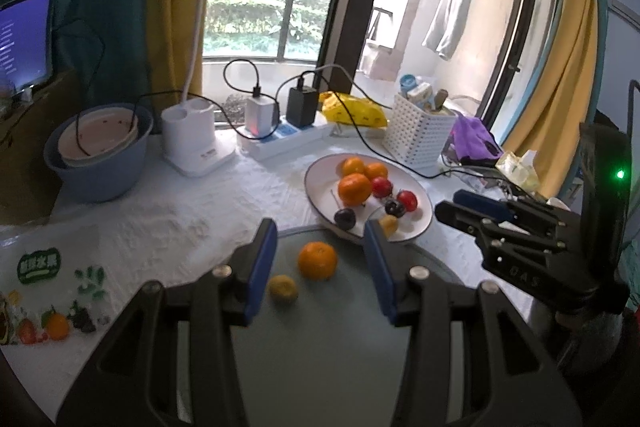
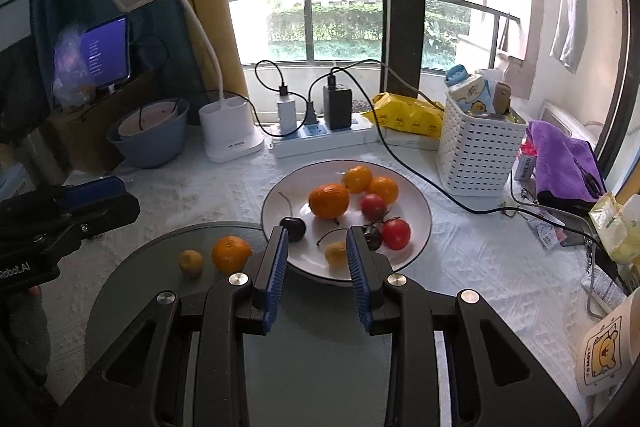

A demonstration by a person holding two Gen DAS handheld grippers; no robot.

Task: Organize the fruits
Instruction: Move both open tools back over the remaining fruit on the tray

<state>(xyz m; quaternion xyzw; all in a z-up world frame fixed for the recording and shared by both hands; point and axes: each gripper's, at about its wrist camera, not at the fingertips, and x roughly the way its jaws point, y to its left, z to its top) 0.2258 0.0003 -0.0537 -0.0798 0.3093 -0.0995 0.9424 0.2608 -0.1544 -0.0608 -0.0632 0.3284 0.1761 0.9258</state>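
A: While both grippers hang over the grey tray (image 2: 132, 291), fruit sits in two lots. An orange (image 2: 231, 254) and a small yellow fruit (image 2: 191, 262) lie apart on the tray; the white plate (image 2: 280, 199) holds three more oranges, red and yellow ones, two dark cherries.

B: Handling? Oranges look light, firm, slightly yielding; take across the middle. Cherries are small, glossy, likely to roll or bruise.

A: Left gripper (image 1: 320, 259) stands spread, empty, the tray's orange in line between its jaws. Right gripper (image 2: 317, 251) is empty too, jaws drawn in as near as they go.

B: Obstacles: a black cable (image 2: 432, 183) runs just beside the plate, a white basket (image 2: 476, 155) near its far edge. Plate rim overlaps the tray.
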